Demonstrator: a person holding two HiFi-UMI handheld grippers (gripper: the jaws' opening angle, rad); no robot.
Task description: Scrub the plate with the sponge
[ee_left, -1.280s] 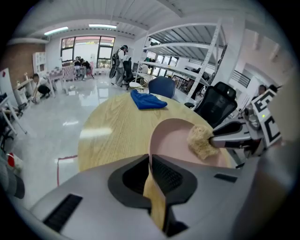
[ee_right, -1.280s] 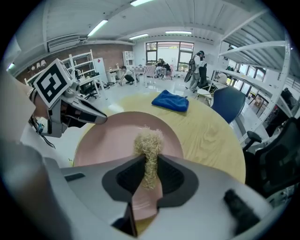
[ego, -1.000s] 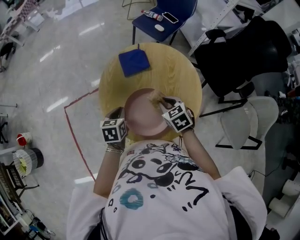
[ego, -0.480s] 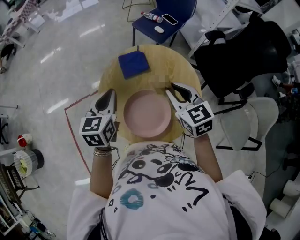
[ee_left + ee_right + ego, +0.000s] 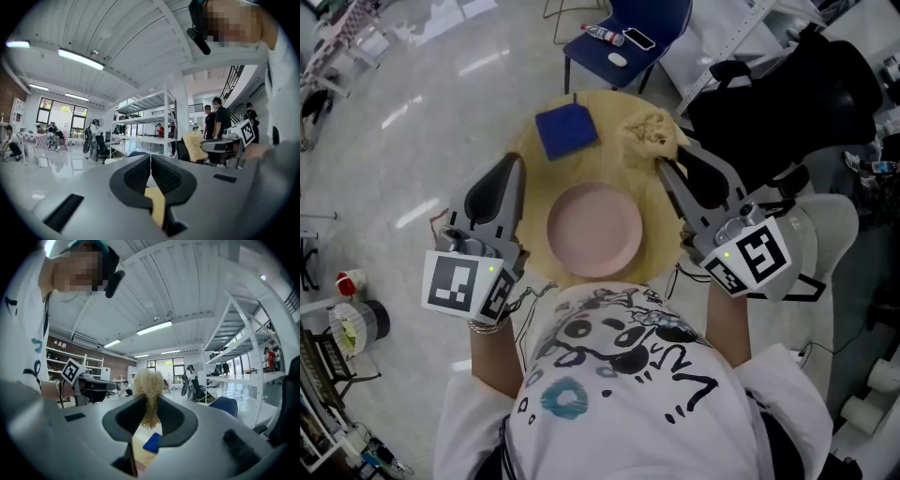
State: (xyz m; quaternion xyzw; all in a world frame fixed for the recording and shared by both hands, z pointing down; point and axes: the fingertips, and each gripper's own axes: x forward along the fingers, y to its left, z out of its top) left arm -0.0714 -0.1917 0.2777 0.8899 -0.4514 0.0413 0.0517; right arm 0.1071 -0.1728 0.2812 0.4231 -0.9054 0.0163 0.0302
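1. Right gripper [image 5: 664, 161]: jaws pinch the sponge [image 5: 649, 134], a tan fibrous wad. In the right gripper view the sponge [image 5: 149, 386] stands up between the jaws and sticks out past the tips.
2. Left gripper [image 5: 514, 164]: jaws pressed together, with nothing between them in the left gripper view [image 5: 150, 158].
3. Change: a second ago both grippers were down at the pink plate [image 5: 593, 228], the left at its near-left rim and the right with the sponge on the plate's far side. Now both are up off it and held about level, one on each side of the plate. Neither touches it.
4. The plate lies flat and unheld on the near half of the round wooden table [image 5: 605, 155], in about the same spot as before.
5. The sponge is now in the air over the table's far-right part, clear of the plate.
6. The blue square pad [image 5: 567, 128] on the far side of the table hasn't moved.
7. My read: scrub contact is broken and the steadying hold on the rim is gone. Either the scrub pass is finished or this is a reset.
8. If more scrubbing is needed, the left gripper has to re-brace the rim before the sponge comes back down. The loose plate would probably slide on the wood under the sponge.
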